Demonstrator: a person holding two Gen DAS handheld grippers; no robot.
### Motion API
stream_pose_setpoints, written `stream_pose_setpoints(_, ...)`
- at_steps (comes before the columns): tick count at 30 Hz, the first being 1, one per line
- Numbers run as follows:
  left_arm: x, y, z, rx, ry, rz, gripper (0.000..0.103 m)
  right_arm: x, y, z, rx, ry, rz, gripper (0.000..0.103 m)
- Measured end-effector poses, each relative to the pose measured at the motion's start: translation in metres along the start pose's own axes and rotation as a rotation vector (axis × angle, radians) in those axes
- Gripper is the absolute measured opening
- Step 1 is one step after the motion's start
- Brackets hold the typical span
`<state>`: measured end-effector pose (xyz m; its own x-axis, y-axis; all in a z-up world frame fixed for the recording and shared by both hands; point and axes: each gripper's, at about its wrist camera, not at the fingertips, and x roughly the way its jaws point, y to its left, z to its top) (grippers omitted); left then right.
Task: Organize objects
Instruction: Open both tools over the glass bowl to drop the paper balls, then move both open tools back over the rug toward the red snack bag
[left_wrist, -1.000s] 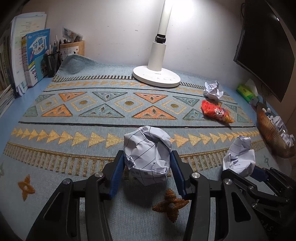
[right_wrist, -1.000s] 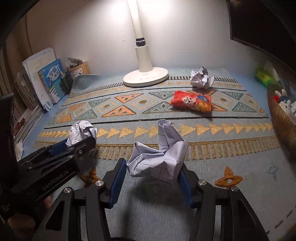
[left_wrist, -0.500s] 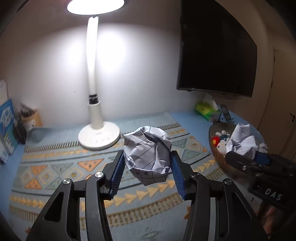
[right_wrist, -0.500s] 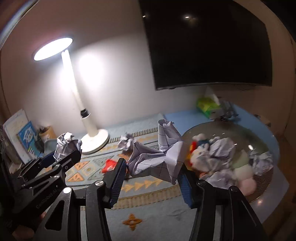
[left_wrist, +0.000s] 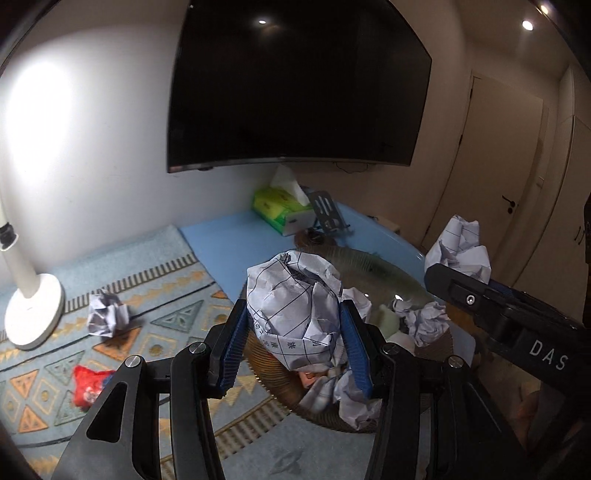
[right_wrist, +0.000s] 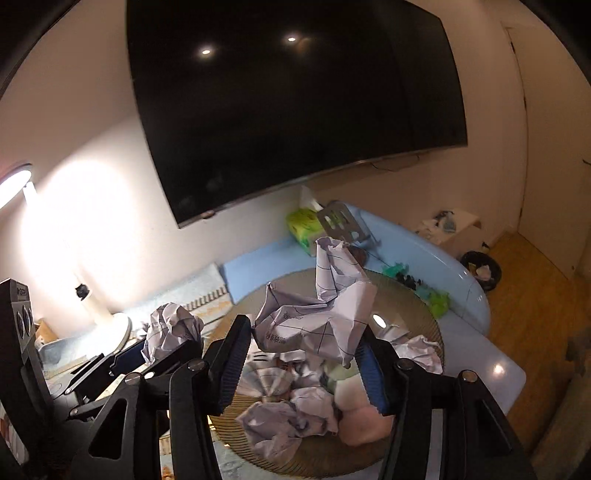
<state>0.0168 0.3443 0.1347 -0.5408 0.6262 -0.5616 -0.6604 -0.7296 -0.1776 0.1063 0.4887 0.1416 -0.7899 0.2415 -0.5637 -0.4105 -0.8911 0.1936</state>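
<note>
Crumpled gridded paper balls fill both my tongs above the wicker basket (left_wrist: 369, 258): left tongs (left_wrist: 293, 334) clenched on one paper ball (left_wrist: 291, 306), right tongs (right_wrist: 303, 356) loosening around another wad (right_wrist: 317, 317).

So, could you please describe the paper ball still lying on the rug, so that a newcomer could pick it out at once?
Start at the white lamp base on the patterned rug. Just to its right lies a crumpled paper ball, with a red snack packet nearer the camera. Unlike the other paper balls, it is neither held in a gripper nor in the wicker basket: it sits alone on the rug.
</note>
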Motion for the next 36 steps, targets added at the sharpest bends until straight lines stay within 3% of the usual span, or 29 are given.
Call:
stream_pose_setpoints(2,0.014,-0.005,-0.004,0.006,0.014,-0.002,0.05,0.015,-0.008,-0.003,0.017,0.045,-0.025,0.068)
stream_pose_setpoints(4,0.026,-0.01,-0.01,0.022,0.013,-0.005,0.061,0.026,-0.016,-0.008,0.042,0.075,-0.031,0.069)
stream_pose_setpoints(5,0.031,-0.011,-0.012,0.026,0.021,0.003,0.081,0.028,-0.02,-0.01,0.052,0.083,-0.018,0.069)
stream_pose_setpoints(6,0.034,-0.013,-0.015,0.025,0.021,0.007,0.086,0.027,-0.023,-0.012,0.063,0.086,-0.009,0.069)
stream_pose_setpoints(16,0.016,0.011,-0.029,-0.008,0.022,0.043,0.086,0.014,-0.016,-0.021,0.081,0.064,0.017,0.069)
stream_pose_setpoints(23,-0.035,0.047,-0.046,-0.081,-0.032,0.068,0.086,-0.021,0.023,-0.022,0.008,-0.014,0.113,0.069)
stream_pose_setpoints(26,-0.057,0.073,-0.063,-0.139,-0.042,0.133,0.087,-0.032,0.053,-0.026,-0.056,-0.033,0.168,0.069)
stream_pose_setpoints(28,-0.069,0.092,-0.073,-0.174,-0.043,0.192,0.094,-0.035,0.075,-0.032,-0.106,-0.035,0.193,0.069)
stream_pose_setpoints(29,-0.076,0.102,-0.079,-0.182,-0.048,0.231,0.103,-0.035,0.087,-0.037,-0.129,-0.029,0.212,0.07)
stream_pose_setpoints(32,-0.091,0.135,-0.101,-0.205,-0.05,0.371,0.102,-0.026,0.121,-0.052,-0.185,0.016,0.282,0.07)
stream_pose_setpoints(36,-0.097,0.173,-0.119,-0.27,-0.01,0.46,0.102,-0.004,0.161,-0.08,-0.245,0.07,0.344,0.07)
